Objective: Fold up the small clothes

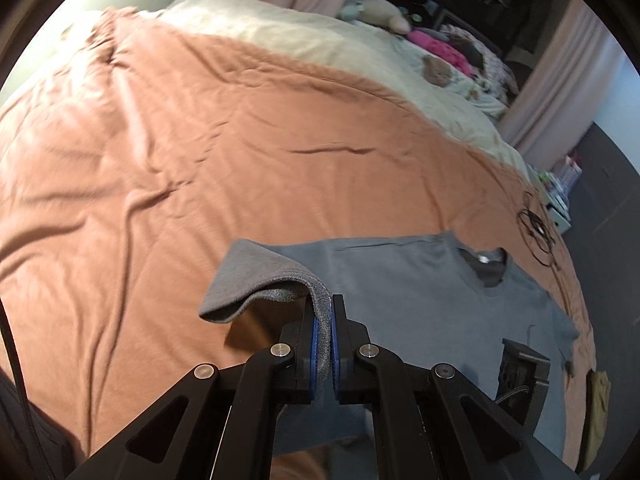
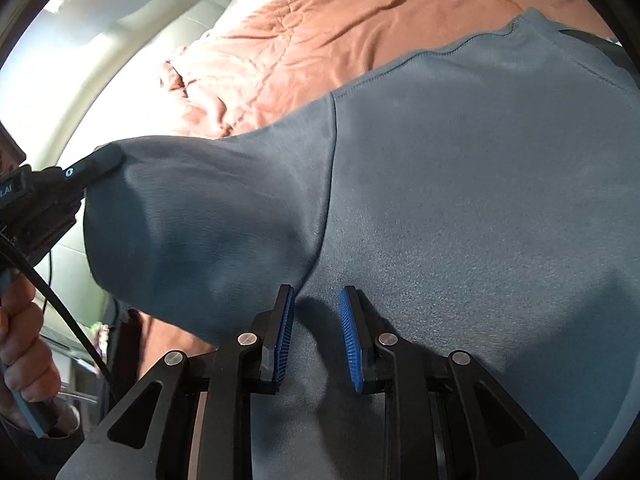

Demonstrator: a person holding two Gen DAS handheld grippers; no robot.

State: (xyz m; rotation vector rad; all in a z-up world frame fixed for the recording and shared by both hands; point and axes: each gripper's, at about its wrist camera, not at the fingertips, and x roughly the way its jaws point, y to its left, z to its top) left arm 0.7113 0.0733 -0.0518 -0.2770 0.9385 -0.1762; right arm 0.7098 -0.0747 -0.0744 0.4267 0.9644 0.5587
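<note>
A grey-blue T-shirt [image 1: 420, 280] lies flat on the rust-coloured bedspread [image 1: 180, 140], neck opening to the right. My left gripper [image 1: 329, 304] is shut on the edge of its left sleeve [image 1: 256, 280], which is lifted and curls over above the bed. In the right wrist view the shirt [image 2: 460, 180] fills the frame. The raised sleeve [image 2: 200, 208] stretches left to the left gripper's fingers [image 2: 100, 160]. My right gripper [image 2: 318, 300] hovers low over the shirt near the armpit seam. Its blue pads stand apart, with fabric beneath them and none pinched.
A cream blanket [image 1: 280, 28] covers the bed's far side, with a pile of clothes [image 1: 448, 48] beyond it. A looped black cable [image 1: 536, 224] lies right of the shirt's neck, an olive garment [image 1: 598, 408] by the bed edge. A hand [image 2: 24, 344] grips the left tool's handle.
</note>
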